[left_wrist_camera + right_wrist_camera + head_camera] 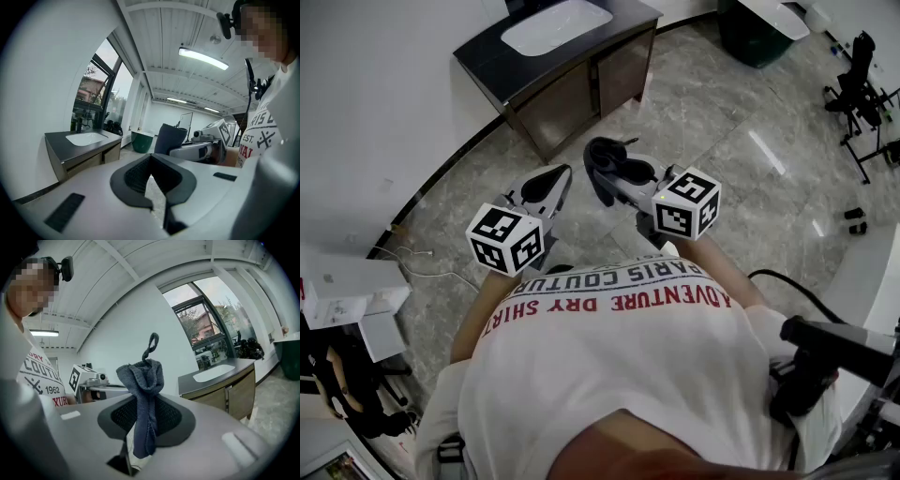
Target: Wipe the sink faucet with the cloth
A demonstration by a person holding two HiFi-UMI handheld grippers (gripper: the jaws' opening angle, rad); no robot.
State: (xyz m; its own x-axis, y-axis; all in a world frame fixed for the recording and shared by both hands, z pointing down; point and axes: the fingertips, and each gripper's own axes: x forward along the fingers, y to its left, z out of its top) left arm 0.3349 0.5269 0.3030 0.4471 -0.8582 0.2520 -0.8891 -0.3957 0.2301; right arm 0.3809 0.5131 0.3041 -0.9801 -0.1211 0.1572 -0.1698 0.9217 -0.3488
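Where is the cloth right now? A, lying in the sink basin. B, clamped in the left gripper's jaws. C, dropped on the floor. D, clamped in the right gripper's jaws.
D: the right gripper view shows the cloth pinched between the right gripper jaws, while the left gripper holds nothing and the sink basin is bare.

**We are working in a lab hall with a washstand set up in it**

We are looking over a wide, open room. A polished stone-tile floor is spreading out under us, and a lone vanity cabinet with a white sink basin is standing against a curved white wall. Equipment stands and a loose cable are sitting about the floor. Strip lights are glowing overhead, and tall windows are letting in daylight.
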